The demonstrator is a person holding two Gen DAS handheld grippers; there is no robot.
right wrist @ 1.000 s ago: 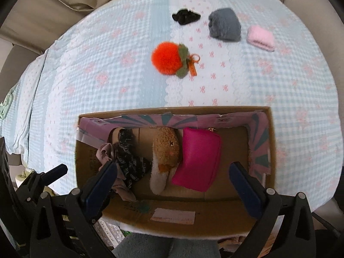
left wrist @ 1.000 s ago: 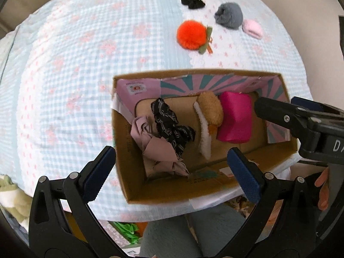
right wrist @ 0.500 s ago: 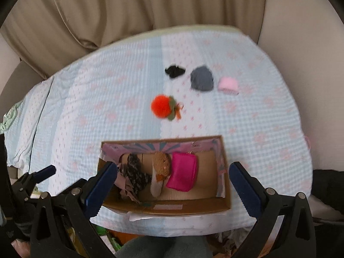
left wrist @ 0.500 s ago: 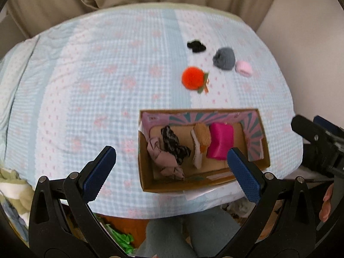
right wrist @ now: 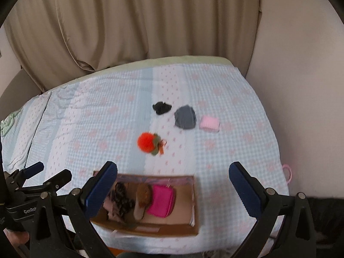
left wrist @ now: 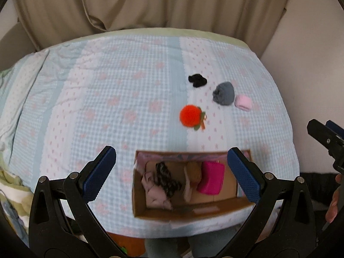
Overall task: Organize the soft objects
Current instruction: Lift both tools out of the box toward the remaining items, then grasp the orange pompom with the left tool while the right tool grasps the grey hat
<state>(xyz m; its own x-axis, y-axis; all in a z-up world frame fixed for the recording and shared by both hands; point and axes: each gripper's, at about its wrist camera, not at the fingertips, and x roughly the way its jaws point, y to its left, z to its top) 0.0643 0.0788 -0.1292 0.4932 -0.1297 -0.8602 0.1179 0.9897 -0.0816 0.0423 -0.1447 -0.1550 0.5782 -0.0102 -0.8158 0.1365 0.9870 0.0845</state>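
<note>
Both tools have pulled way back from the cardboard box [right wrist: 194, 195] since a second ago, so the whole bed [left wrist: 90, 99] shows now. Left tool [left wrist: 169, 172] and right tool [right wrist: 173, 188] both gape wide, holding nothing. Looks roughly half done: magenta pouch [right wrist: 161, 202], brown plush [right wrist: 144, 195] and scrunchies [left wrist: 166, 179] are boxed. Still out at 12 o'clock of the box: orange pompom [right wrist: 147, 140], black scrunchie [right wrist: 161, 108], grey piece [right wrist: 185, 117], pink piece [right wrist: 209, 123].

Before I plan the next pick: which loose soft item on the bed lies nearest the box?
The orange pompom, alone on the bedspread just beyond the cardboard box; the black, grey and pink items lie farther back in a row.
</note>
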